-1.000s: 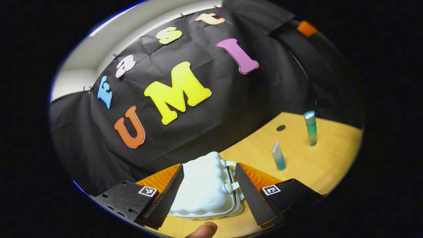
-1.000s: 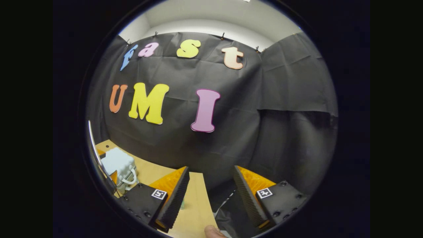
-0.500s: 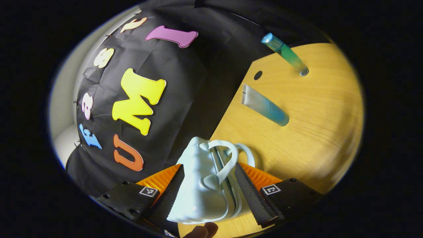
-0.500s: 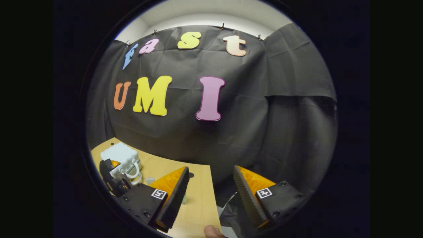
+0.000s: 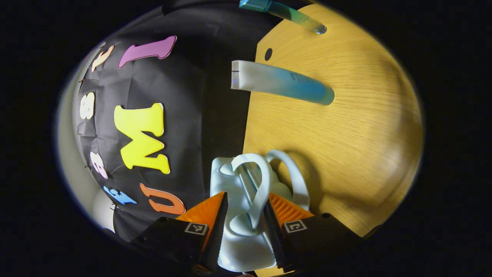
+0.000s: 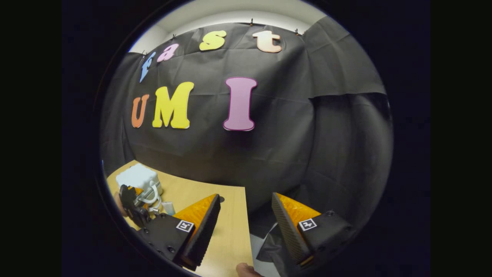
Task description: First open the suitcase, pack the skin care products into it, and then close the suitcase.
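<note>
A small white suitcase lies on the wooden table by its back edge, with two looped handles facing me. My left gripper is rolled on its side and shut on the nearer handle; the second handle lies free beside it. A white-to-blue tube stands farther off, and a green-blue bottle stands beyond it. My right gripper hangs open and holds nothing, over the table's right end. In the right gripper view the suitcase sits far left with the left gripper against it.
The black cloth wall runs close behind the table's back edge. A round hole is in the tabletop near the tube. Bare wood spreads between the suitcase and the table's right edge, where black cloth hangs below.
The left gripper has rolled sideways, pushed in over the suitcase and narrowed its fingers from around the body onto one handle. The right gripper has drifted slightly and stayed open.
</note>
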The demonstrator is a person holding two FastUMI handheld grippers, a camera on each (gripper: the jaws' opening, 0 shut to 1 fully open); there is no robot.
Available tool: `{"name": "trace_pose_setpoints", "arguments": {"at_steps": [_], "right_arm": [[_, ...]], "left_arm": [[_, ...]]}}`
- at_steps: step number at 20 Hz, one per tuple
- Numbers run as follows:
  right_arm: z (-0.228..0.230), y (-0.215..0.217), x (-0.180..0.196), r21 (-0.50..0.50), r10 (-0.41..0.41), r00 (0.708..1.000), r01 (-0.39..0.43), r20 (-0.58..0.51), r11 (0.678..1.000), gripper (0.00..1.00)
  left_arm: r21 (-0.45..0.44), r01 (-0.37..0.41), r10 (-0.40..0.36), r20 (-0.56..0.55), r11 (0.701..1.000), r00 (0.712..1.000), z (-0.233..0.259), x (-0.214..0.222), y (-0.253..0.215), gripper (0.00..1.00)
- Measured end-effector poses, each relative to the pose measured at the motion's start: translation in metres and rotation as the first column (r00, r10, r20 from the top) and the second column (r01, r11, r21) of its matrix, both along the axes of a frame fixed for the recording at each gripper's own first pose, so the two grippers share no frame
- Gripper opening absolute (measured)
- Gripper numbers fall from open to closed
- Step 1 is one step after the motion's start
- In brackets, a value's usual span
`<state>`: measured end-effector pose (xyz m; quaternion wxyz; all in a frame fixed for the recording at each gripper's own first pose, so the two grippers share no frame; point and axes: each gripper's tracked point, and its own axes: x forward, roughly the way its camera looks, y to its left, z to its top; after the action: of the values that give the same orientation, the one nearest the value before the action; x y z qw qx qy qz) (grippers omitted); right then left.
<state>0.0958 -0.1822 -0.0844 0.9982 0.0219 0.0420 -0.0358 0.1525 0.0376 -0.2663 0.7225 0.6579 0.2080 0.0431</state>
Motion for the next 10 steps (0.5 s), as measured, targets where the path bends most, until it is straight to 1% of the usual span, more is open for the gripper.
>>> {"name": "trace_pose_setpoints", "arguments": {"at_steps": [3, 5, 7, 8, 10], "right_arm": [[-0.006, 0.005, -0.007, 0.007, -0.004, 1.0, 0.004, -0.027, 1.0, 0.8], [-0.007, 0.012, -0.012, 0.0, -0.016, 0.999, 0.016, -0.034, 1.0, 0.8], [-0.005, 0.017, -0.018, -0.003, -0.042, 0.998, 0.042, -0.04, 0.999, 0.8], [-0.004, 0.023, -0.023, 0.001, -0.052, 0.998, 0.052, -0.042, 0.999, 0.8], [0.004, 0.032, -0.029, 0.0, -0.075, 0.996, 0.076, -0.038, 0.997, 0.8]], "left_arm": [[-0.005, 0.0, -0.001, -0.051, 1.0, 0.999, -0.007, 0.0, -0.005, 0.31], [-0.004, 0.014, -0.015, -0.056, 1.0, 0.998, -0.007, 0.001, -0.008, 0.19], [-0.014, 0.034, -0.035, -0.061, 0.999, 0.998, -0.004, 0.004, -0.007, 0.14], [-0.039, 0.049, -0.051, -0.065, 0.998, 0.997, -0.003, 0.004, -0.009, 0.12], [-0.116, 0.06, -0.07, -0.08, 0.991, 0.994, -0.001, 0.002, -0.008, 0.07]]}}
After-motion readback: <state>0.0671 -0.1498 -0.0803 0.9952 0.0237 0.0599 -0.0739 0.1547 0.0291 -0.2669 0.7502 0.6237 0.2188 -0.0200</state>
